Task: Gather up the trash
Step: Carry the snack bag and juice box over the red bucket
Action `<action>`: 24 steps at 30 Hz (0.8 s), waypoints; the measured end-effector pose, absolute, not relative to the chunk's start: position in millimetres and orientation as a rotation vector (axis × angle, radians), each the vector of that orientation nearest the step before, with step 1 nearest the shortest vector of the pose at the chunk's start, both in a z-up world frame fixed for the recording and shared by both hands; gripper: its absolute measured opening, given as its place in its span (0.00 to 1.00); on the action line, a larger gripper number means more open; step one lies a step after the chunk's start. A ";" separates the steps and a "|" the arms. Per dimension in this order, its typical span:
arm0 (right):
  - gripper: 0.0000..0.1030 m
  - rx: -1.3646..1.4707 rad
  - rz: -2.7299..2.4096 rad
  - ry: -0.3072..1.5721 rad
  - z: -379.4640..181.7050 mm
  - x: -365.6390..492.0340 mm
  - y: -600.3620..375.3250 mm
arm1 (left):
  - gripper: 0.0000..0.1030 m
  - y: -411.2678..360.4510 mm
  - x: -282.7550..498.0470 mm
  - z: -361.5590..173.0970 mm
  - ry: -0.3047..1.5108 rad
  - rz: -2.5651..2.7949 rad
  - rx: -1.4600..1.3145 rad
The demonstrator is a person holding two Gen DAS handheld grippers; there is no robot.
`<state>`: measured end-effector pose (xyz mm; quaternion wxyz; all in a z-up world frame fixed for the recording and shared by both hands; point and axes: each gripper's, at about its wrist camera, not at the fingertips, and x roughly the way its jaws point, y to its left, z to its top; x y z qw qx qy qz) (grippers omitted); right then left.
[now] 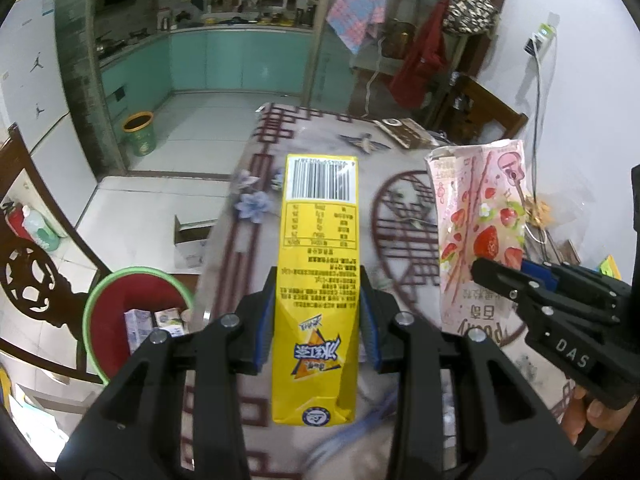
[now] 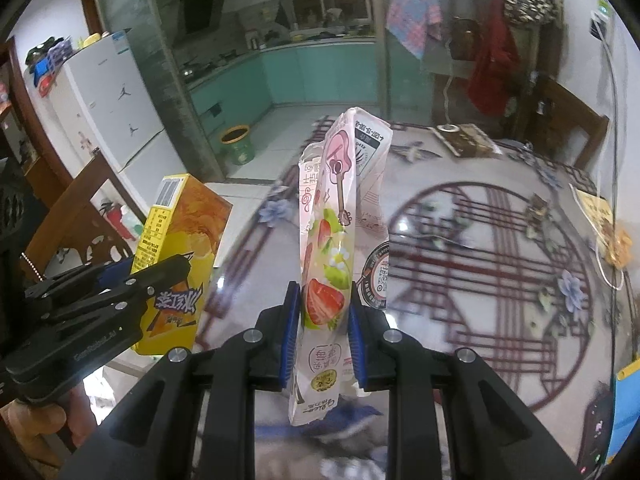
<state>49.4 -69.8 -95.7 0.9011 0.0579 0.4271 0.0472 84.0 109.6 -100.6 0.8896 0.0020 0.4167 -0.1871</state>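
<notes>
each fisheye camera sat close behind its own tool, looking forward along the fingers and down over the patterned worktop [image 1: 320,128] toward the teal kitchen. the left view caught the right tool [image 1: 496,272] at its right edge; the right view caught the left tool [image 2: 160,272] at its left. both shared the worktop [image 2: 500,240], fridge [image 1: 28,80] and green bin [image 2: 237,145].

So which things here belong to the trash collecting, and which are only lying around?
Part of the job:
- yellow drink carton, held by the left tool
- pink strawberry wrapper, held by the right tool
- red bin with green rim, cartons already inside

Just lying about:
- patterned table
- green bucket
- wooden chair
- white fridge
</notes>
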 end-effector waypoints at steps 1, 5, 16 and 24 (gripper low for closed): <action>0.22 0.117 0.104 0.885 -96.0 52.2 -63.9 | 0.34 118.2 87.4 -100.9 0.866 -0.381 0.001; 0.22 0.102 0.133 0.898 -98.3 66.0 -32.0 | 0.34 145.1 96.7 -104.6 0.874 -0.356 -0.011; 0.22 0.066 0.238 0.970 -120.0 103.2 44.6 | 0.34 224.2 118.2 -123.8 0.916 -0.250 -0.047; 0.22 0.023 0.321 1.019 -137.7 125.4 100.3 | 0.34 280.7 126.8 -143.9 0.965 -0.159 -0.076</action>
